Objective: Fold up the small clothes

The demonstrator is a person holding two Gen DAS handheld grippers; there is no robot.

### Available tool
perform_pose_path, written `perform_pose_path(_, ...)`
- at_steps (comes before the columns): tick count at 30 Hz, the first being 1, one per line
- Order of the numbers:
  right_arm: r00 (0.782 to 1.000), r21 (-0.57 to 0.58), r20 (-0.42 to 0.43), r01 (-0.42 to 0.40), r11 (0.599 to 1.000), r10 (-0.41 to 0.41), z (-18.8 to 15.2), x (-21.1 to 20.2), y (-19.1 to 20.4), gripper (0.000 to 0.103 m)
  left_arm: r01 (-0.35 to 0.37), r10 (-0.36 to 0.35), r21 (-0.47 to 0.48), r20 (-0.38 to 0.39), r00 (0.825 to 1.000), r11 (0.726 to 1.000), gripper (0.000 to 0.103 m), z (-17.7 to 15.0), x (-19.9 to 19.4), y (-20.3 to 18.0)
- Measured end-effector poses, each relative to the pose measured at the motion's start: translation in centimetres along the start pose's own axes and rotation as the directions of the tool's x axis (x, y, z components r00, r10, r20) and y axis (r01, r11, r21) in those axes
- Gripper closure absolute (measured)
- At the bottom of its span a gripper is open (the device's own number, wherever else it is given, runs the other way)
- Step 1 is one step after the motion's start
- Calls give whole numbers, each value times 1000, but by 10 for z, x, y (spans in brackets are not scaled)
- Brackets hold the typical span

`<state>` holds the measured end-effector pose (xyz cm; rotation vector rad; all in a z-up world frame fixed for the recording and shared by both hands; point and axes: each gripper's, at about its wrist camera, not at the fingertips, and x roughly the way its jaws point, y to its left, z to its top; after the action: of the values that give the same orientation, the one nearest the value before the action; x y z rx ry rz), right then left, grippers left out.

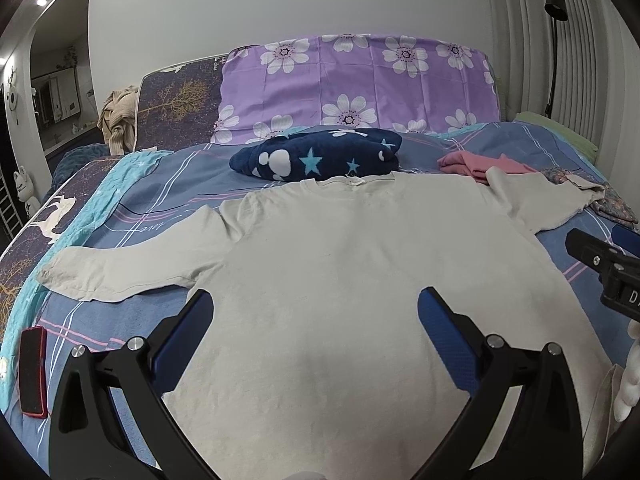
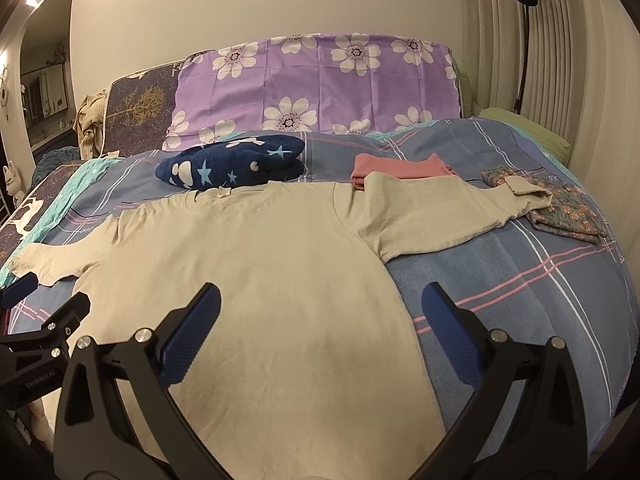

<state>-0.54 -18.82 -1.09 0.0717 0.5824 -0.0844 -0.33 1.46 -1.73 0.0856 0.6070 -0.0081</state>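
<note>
A pale beige long-sleeved shirt lies spread flat on the bed, collar away from me, both sleeves out to the sides; it also shows in the right wrist view. My left gripper is open and empty, hovering over the shirt's lower body. My right gripper is open and empty over the shirt's right lower edge. The right gripper shows at the right edge of the left wrist view. The left gripper shows at the left edge of the right wrist view.
On the blue plaid bedspread beyond the shirt lie a folded navy star blanket, a folded pink garment and a flowered cloth. A purple flowered pillow stands at the headboard. A red phone lies at the left.
</note>
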Motion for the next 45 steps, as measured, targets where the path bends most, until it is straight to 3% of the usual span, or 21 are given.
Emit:
perform_pose_path(8, 1000, -23, 3, -3, 1000, 3, -2, 0, 7, 2, -9, 9, -19, 11, 1000, 1000, 1, -3, 1, 7)
perform_pose_path(14, 1000, -48, 1, -27, 998, 27, -4, 1, 14, 2, -64, 67, -67, 43, 997, 996, 1, -5, 0, 18)
perform_pose_path(26, 996, -34, 36, -82, 996, 83, -9, -6, 22, 2, 5, -3, -54, 28, 1000, 999, 1, -9, 1, 26)
perform_pose_path(31, 995, -38, 3, -103, 994, 103, -11, -3, 25, 2, 16, -16, -59, 7, 1000, 998, 11, -13, 5, 28)
perform_pose_path(40, 997, -39, 11, -75, 996, 75, -9, -6, 26, 26, 29, -30, -78, -5, 1000, 996, 20, -16, 9, 34)
perform_pose_path(45, 994, -37, -17, -105, 994, 104, -9, -4, 27, 51, 40, -41, -82, -1, 999, 996, 27, -18, 8, 35)
